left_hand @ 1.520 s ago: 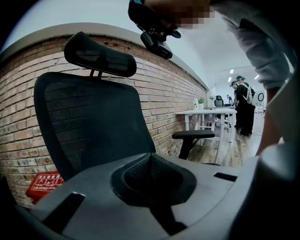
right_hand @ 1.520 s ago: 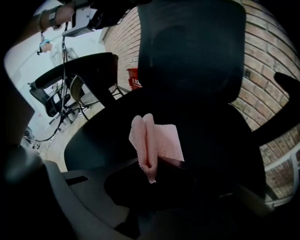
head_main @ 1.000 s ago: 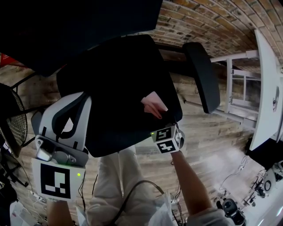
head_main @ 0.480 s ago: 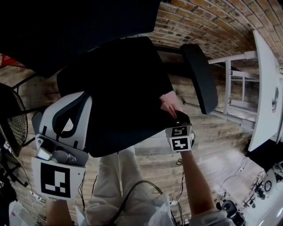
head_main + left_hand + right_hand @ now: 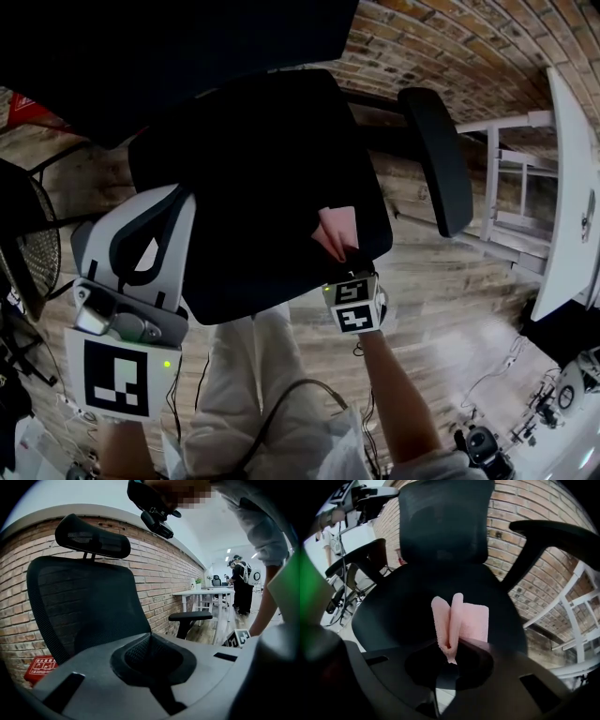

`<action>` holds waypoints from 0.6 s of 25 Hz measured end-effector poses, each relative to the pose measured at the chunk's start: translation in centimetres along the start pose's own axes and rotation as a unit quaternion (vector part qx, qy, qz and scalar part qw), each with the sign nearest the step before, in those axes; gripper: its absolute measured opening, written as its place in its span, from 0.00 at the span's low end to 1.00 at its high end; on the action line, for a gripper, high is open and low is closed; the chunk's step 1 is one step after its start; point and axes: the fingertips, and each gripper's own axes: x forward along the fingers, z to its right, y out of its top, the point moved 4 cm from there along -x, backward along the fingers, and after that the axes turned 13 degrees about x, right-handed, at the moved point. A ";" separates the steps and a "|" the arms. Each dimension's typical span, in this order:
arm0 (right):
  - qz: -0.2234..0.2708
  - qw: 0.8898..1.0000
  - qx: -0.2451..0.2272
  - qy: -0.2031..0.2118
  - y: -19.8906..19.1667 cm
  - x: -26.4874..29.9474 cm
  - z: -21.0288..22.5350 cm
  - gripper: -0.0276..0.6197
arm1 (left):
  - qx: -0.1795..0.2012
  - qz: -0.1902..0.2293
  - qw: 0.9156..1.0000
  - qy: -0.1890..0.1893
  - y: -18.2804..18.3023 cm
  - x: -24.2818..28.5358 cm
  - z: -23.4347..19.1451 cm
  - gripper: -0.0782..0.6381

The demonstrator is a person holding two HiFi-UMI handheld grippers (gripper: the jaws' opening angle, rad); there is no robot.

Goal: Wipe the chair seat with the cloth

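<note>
Pink cloth [image 5: 336,231] is lying bunched on the black seat [image 5: 251,178], toward its 4 o'clock edge. The right gripper [image 5: 348,259] is clenching the cloth's near fold. The left gripper [image 5: 141,246] is hanging at the seat's 8 o'clock, jaws pressing together on nothing.

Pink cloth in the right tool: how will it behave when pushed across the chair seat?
Probably floppy: the pink cloth bunches into upright folds where the right tool pinches it. Likely light, since a pinch at one edge seems enough to control it. Its fuzzy-looking surface should drag rather than slide on the chair seat, so it may crumple.
</note>
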 end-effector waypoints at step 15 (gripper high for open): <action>-0.025 0.989 -0.043 0.142 -3.5 0.0 -16.4 0.13 | -0.004 -0.005 1.000 0.008 -1.1 -1.0 -0.4 0.13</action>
